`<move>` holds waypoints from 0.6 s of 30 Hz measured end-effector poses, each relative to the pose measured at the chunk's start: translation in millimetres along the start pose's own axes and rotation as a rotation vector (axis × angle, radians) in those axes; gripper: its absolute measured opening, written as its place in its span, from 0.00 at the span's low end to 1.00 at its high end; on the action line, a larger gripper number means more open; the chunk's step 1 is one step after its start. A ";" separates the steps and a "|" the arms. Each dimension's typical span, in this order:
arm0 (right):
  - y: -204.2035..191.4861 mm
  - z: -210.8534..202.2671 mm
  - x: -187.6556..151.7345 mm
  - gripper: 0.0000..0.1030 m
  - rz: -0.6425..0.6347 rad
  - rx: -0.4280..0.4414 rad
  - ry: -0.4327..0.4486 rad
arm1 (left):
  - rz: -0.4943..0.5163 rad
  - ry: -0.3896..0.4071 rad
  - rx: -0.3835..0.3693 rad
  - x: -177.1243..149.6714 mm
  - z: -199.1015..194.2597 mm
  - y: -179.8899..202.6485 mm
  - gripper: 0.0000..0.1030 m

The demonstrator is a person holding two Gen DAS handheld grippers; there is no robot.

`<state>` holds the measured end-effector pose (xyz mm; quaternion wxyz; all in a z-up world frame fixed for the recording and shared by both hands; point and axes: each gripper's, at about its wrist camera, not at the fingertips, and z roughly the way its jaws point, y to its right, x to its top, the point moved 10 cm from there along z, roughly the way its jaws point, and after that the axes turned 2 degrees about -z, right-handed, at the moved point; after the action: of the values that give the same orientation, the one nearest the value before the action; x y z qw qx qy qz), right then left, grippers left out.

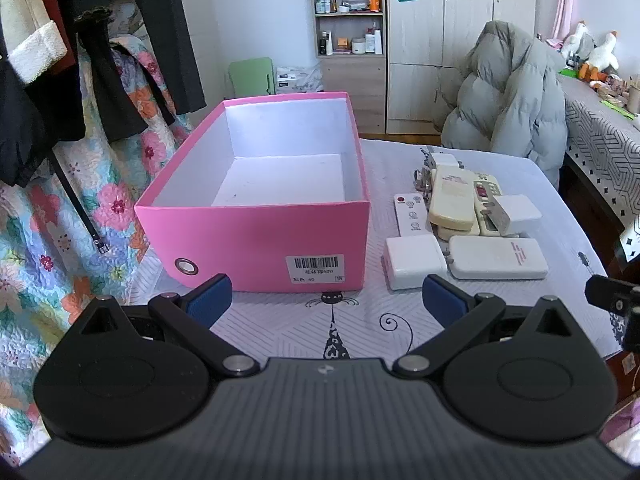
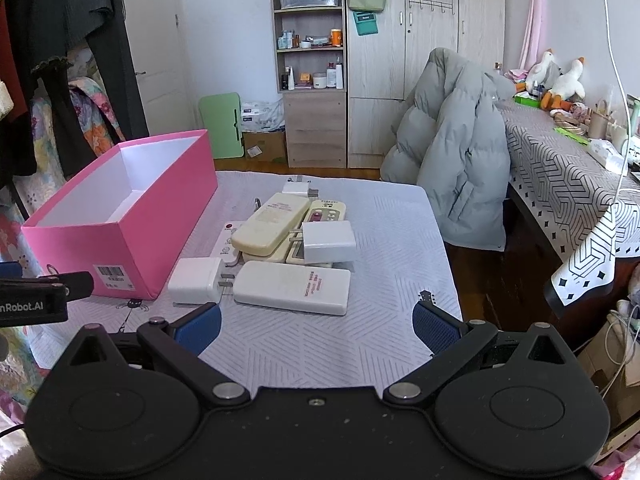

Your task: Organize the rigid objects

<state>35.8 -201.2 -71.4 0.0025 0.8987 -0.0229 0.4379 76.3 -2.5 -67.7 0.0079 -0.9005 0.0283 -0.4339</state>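
An empty pink box with a white inside stands on the table; it also shows at the left of the right wrist view. Right of it lies a pile of white and cream remote controls and white plug chargers. In the right wrist view a white remote, a charger and a second charger lie nearest. My left gripper is open and empty in front of the box. My right gripper is open and empty just short of the pile.
The table has a white patterned cloth. A grey puffer jacket hangs over a chair beyond the table's far right. Clothes hang at the left. A desk with a patterned cover stands at the right.
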 end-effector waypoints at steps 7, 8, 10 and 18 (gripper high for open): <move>-2.1 3.3 -2.2 1.00 -0.011 0.004 -0.017 | 0.037 -0.007 -0.031 -1.6 -0.5 4.3 1.00; -2.5 3.7 -2.6 1.00 -0.012 0.004 -0.019 | 0.046 -0.004 -0.034 -0.8 -1.0 4.5 1.00; -2.8 3.9 -2.5 1.00 -0.015 0.005 -0.020 | 0.057 -0.001 -0.047 2.0 -2.9 3.7 1.00; -7.7 7.0 9.4 1.00 -0.054 0.075 0.001 | 0.147 -0.035 -0.077 28.2 -9.2 -23.8 0.99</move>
<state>47.4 -194.0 -68.2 -0.0192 0.8983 0.0178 0.4386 87.7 19.7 -39.1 0.0055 -0.9032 0.1108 -0.4147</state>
